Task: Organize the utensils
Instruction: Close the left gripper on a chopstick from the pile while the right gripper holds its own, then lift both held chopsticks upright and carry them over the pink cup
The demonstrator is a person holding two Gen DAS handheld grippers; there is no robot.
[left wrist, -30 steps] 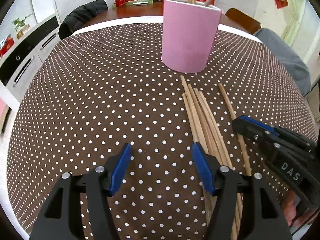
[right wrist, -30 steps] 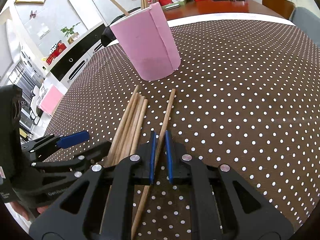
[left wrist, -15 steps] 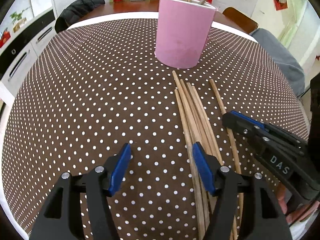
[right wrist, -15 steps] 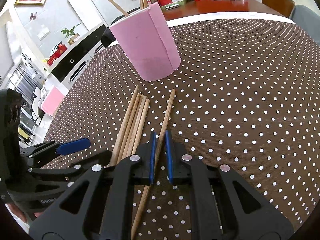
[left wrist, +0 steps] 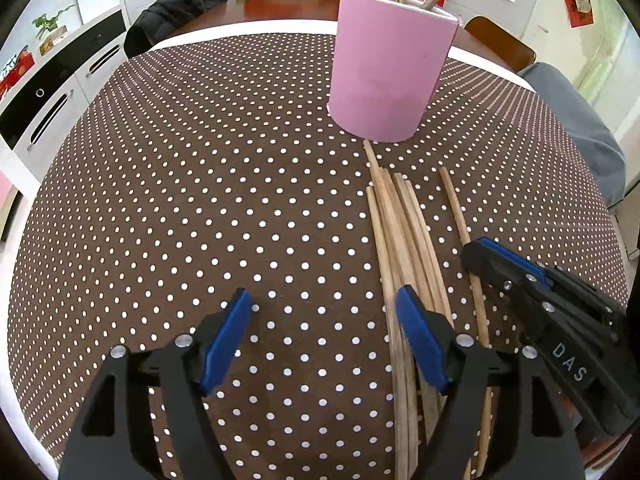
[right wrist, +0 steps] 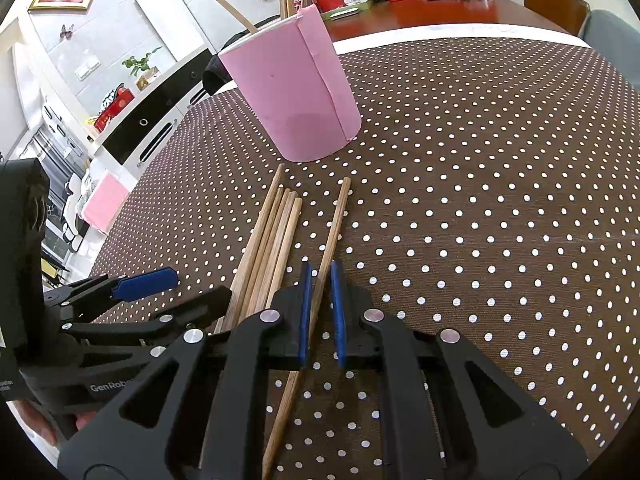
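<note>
A pink cup (left wrist: 388,80) with several chopsticks standing in it sits on the dotted brown tablecloth (left wrist: 200,200). In front of it lies a bundle of wooden chopsticks (left wrist: 400,220), and a single chopstick (left wrist: 456,208) lies apart on its right. My left gripper (left wrist: 323,300) hovers low with its jaws opening. Its right finger is over the bundle's left edge, and mostly bare cloth shows between the pads. In the right wrist view my right gripper (right wrist: 320,276) is shut on the single chopstick (right wrist: 336,220), which lies along the cloth. The bundle (right wrist: 272,240) and my left gripper (right wrist: 184,286) are to its left.
Past the cup (right wrist: 292,96) a wooden table (right wrist: 420,16) carries red boxes and small items. A brown chair (left wrist: 500,44) and a grey cushion (left wrist: 576,120) stand at the right. White cabinets with black drawers (left wrist: 52,92) line the left wall.
My left gripper's jaws have spread a little wider. The right gripper has stayed still, shut on the single chopstick.
</note>
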